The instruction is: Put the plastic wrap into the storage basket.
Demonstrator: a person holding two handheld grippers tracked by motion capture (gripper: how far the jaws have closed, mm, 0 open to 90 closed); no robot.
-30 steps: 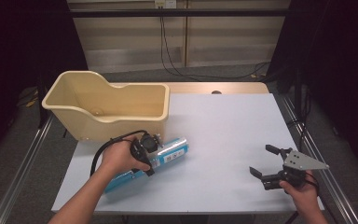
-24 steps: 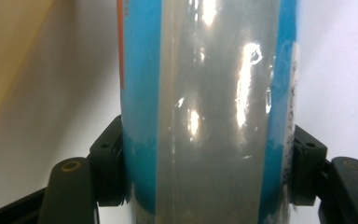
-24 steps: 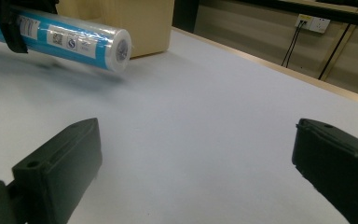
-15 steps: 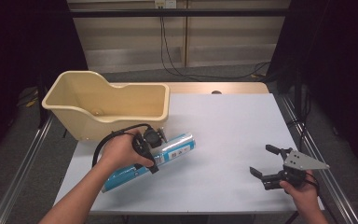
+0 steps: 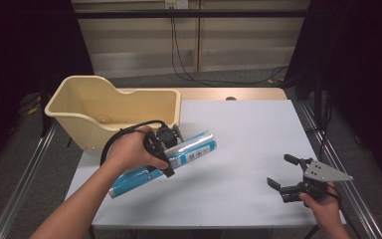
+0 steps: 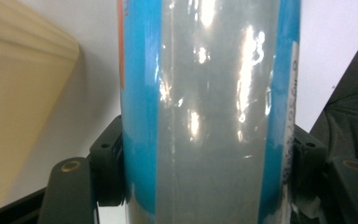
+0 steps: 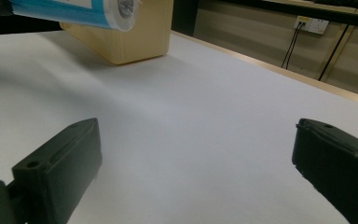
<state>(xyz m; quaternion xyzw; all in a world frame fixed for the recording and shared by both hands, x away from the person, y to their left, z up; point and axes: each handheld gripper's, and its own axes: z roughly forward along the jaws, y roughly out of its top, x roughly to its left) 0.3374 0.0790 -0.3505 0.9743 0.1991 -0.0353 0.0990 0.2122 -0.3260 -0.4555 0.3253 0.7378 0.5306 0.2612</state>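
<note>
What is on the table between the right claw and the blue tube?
Nothing: the high view shows bare white table between the open right claw and the blue tube.

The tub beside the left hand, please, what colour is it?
The tub is cream-yellow, clearest in the high view.

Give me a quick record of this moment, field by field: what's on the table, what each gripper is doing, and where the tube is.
surface: white table
container: beige bin, at the table's far left
object: blue and silver tube, tilted, beside the bin's front
left gripper: jaws shut on the tube's sides
tube contact: its far end is off the table in the right gripper view; near end unclear
right gripper: jaws open, holding nothing, at the table's near right
</note>
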